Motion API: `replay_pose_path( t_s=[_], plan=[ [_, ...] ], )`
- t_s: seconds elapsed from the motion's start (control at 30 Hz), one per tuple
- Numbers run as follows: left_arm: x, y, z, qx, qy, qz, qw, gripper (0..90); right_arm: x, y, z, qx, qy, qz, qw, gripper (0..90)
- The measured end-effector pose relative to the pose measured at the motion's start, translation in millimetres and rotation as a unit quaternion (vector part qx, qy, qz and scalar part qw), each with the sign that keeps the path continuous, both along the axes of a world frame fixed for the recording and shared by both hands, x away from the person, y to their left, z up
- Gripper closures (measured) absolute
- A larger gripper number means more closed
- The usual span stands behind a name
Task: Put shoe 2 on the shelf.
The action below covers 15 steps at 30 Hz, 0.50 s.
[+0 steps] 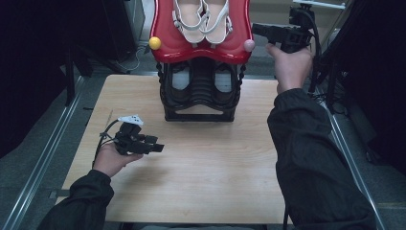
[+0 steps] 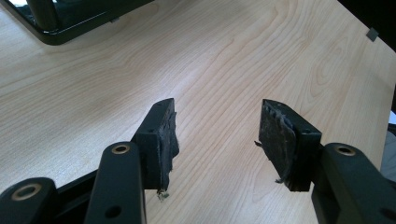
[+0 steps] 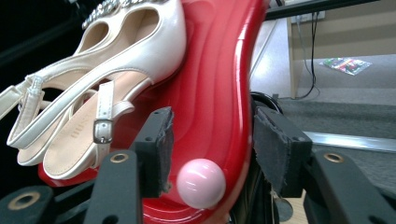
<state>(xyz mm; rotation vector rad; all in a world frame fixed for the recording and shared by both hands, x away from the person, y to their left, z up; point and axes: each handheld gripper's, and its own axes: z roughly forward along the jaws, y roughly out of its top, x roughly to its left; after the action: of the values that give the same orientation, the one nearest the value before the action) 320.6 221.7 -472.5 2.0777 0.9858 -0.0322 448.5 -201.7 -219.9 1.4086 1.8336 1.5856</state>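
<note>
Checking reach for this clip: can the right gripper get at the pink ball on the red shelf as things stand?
Probably yes. The right gripper is open, and the pink ball on the red shelf already sits between its jaws, untouched. Nothing blocks it; the white sandals lie off to one side.

1. I see my left tongs (image 1: 155,146) held low, arm bent, jaws standing apart with nothing between them;
2. my right tongs (image 1: 258,29) reach forward on an outstretched arm, jaws spread.
</note>
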Motion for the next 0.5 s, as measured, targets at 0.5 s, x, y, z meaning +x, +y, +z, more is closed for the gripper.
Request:
replay_pose_path(
  t_s=[0.5],
  plan=[
    [0.6,0.8,-0.5,0.000,0.000,0.002,1.0000,46.4,-7.9,-31.3,-36.0,0.011,0.005,-0.015,0.9998,41.4]
  ],
)
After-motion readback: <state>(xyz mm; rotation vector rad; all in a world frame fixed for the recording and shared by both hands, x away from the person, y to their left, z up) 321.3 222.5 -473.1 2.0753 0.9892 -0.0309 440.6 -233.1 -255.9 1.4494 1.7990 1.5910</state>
